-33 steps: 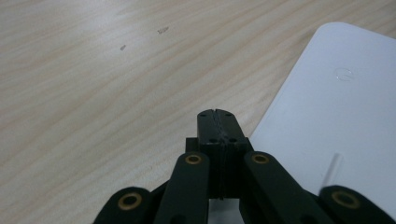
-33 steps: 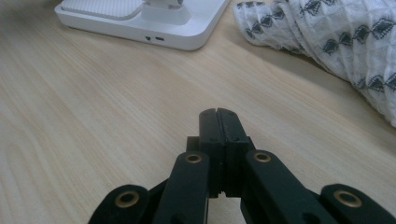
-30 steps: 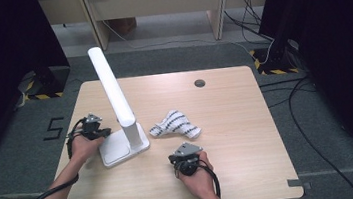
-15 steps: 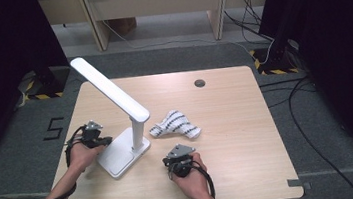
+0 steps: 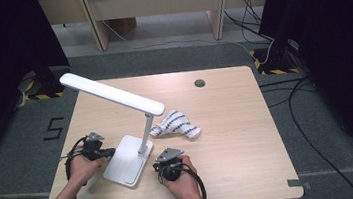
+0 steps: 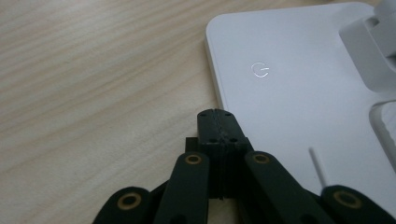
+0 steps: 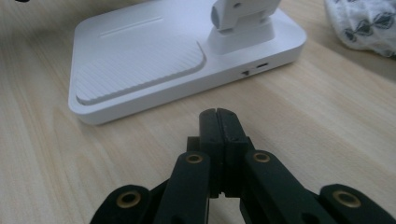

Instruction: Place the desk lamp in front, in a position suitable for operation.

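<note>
A white desk lamp stands on the wooden table [image 5: 227, 119], its flat base [image 5: 126, 160] near the front left and its long head [image 5: 111, 94] tilted out over the table. My left gripper [image 5: 111, 151] is shut, its tips at the base's left edge. In the left gripper view the closed jaws [image 6: 216, 114] lie over the base's edge [image 6: 299, 93], short of the power symbol [image 6: 259, 70]. My right gripper [image 5: 158, 165] is shut too, just right of the base. In the right gripper view its tips [image 7: 217, 112] rest on bare wood in front of the base [image 7: 154, 56].
A crumpled white cloth with a dark pattern [image 5: 176, 124] lies just right of the lamp stem [image 5: 145, 133]; it is at the top right in the right gripper view [image 7: 364, 23]. A round cable hole [image 5: 200, 82] sits near the table's far edge.
The lamp head has swung down from upright to a low tilt toward the back left. Both hands have shifted slightly; the lamp base has slid a little toward the front.
</note>
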